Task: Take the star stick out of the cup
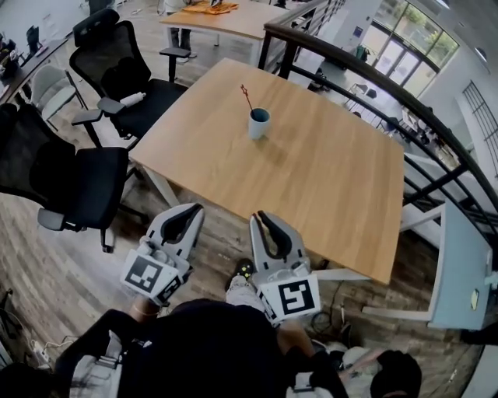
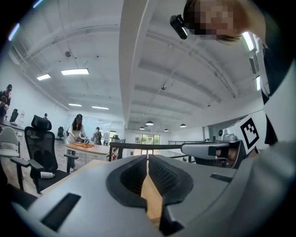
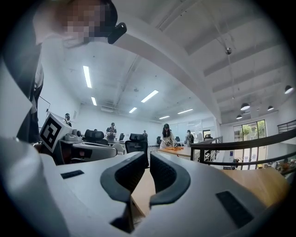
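A pale cup (image 1: 259, 123) with a dark teal inside stands upright near the far middle of the wooden table (image 1: 311, 179). A thin reddish star stick (image 1: 247, 96) leans out of it toward the upper left. Both grippers are held low in front of the person's body, off the table's near edge and far from the cup. My left gripper (image 1: 197, 208) (image 2: 148, 158) has its jaws together with nothing between them. My right gripper (image 1: 257, 217) (image 3: 147, 156) also has its jaws nearly touching and holds nothing. Neither gripper view shows the cup.
Black office chairs (image 1: 124, 74) (image 1: 58, 183) stand left of the table. A dark railing (image 1: 366, 74) runs along the far right side. A second table (image 1: 226, 17) with orange items is at the back, with people (image 3: 166, 136) beside it. A pale panel (image 1: 459, 268) stands at right.
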A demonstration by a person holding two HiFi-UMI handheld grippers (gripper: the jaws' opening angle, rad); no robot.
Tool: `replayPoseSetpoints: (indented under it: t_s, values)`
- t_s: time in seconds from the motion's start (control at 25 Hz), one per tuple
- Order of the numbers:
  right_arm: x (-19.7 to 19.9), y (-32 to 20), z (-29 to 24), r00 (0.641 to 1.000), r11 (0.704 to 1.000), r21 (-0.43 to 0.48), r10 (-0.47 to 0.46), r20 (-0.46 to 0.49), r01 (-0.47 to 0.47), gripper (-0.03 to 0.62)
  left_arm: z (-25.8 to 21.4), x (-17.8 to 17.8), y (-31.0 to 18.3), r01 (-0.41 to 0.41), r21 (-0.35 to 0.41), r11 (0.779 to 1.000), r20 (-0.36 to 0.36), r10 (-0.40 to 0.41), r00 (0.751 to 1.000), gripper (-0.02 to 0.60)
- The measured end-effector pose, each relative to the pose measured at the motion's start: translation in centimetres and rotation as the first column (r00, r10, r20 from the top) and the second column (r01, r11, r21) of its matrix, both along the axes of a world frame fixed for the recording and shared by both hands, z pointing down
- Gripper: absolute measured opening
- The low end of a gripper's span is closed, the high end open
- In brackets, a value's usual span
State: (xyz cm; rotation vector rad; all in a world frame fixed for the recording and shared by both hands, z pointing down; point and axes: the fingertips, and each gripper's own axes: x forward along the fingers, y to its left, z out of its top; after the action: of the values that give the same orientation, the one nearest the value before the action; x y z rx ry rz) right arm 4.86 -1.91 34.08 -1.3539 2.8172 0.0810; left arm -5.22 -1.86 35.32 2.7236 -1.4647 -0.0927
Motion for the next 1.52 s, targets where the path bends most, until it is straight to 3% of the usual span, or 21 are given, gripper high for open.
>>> replayPoseSetpoints:
  t_s: [0.52,0.88,1.08,1.28,1.4,1.52]
  values:
    - [3.4,-10.1,0.0,0.999,0.999,-0.012,-0.050,-0.015,0.050,0.025,0.0,3.3,-10.1,0.050,-0.025,0.998,0.016,-0.050,0.999,0.023]
    - [4.9,-16.3,0.8,0.991,0.992,-0.016,-0.127,-0.031,0.126,0.025,-0.4,5.2,-15.7,0.097,-0.002,0.995,0.015,-0.097,0.995,0.023]
    - [4.0,-19.1,1.3,0.992,0.992,-0.028,-0.122,0.003,0.122,0.025,1.0,4.0,-16.6,0.114,-0.036,0.993,0.054,-0.112,0.992,0.023]
    - [1.0,-21.4,2.4,0.985,0.985,-0.046,-0.170,-0.019,0.169,0.025,2.1,0.7,-17.8,0.176,-0.068,0.982,0.044,-0.173,0.984,0.023]
    - [0.0,-23.1,3.4,0.984,0.983,-0.057,-0.176,-0.041,0.174,0.025,2.6,0.4,-20.2,0.154,-0.097,0.983,0.033,-0.152,0.988,0.023]
    - [-0.5,-25.3,3.6,0.989,0.989,-0.065,-0.136,-0.056,0.132,0.025,2.3,0.3,-23.2,0.098,-0.077,0.992,0.018,-0.096,0.995,0.023]
